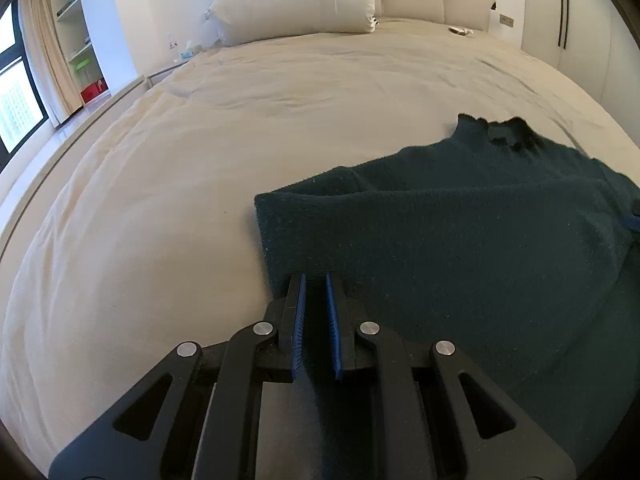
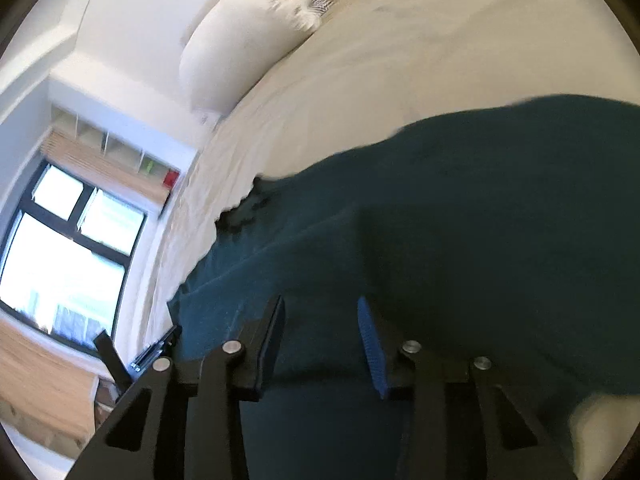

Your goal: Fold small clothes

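- Two grippers worked one dark green sweater [image 1: 460, 232]. The left gripper [image 1: 316, 284] had its jaws drawn narrow, pinching the sweater's near hem edge between the blue pads.
- The right gripper [image 2: 322, 312] had its jaws spread wide above the knit, gripping nothing; whether they touched the fabric I could not tell, as that view was blurred.
- Outward, the sweater lay flat on the near right part of the bed [image 1: 200, 160], collar toward the far side, one side seemingly already folded inward.
- By my judgement, a fold was in hand; next, the right jaws needed to close on the hem so both could carry it toward the collar.
- Far off, a pillow [image 1: 292, 0] rested against the headboard.
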`<action>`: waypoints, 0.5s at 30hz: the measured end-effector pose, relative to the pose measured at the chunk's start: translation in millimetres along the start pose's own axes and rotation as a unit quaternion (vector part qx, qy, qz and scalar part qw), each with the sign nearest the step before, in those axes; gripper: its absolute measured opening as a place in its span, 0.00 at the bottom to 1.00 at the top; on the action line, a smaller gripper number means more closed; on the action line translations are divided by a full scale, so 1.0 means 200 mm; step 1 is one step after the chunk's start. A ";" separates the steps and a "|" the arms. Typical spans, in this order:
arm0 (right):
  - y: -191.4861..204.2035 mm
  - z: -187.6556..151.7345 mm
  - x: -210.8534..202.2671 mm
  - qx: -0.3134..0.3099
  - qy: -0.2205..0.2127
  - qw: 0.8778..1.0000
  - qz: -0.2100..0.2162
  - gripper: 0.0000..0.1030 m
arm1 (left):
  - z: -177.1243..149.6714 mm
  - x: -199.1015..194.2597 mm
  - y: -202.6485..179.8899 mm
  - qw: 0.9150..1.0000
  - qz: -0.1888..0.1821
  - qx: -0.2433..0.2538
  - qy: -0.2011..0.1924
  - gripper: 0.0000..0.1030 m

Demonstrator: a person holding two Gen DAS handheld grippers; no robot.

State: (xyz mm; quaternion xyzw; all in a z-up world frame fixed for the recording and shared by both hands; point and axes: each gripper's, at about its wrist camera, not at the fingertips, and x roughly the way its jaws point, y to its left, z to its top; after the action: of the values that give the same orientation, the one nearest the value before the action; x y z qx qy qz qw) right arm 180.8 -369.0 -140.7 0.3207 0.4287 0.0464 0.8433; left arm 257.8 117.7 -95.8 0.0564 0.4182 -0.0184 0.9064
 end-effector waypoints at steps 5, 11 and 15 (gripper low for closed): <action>-0.35 -0.13 -0.60 0.071 -0.118 0.989 -0.056 0.63 | -0.01 -0.20 0.04 0.997 -0.024 -0.064 -0.022 0.12; -0.90 -0.28 -1.07 0.236 -0.198 0.947 -0.091 0.64 | -0.02 -0.48 -0.07 0.983 -0.115 -0.121 -0.079 0.85; -1.06 -0.29 -1.18 0.288 -0.238 0.925 -0.064 0.63 | -0.01 -0.53 -0.20 0.973 -0.175 -0.140 -0.059 0.85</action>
State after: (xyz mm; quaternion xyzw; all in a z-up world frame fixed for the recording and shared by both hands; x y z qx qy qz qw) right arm -53.2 -591.0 -125.8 0.5235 0.2299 -0.2111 0.7928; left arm 183.5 76.3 -20.0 -0.1461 0.3654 -0.1213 0.9113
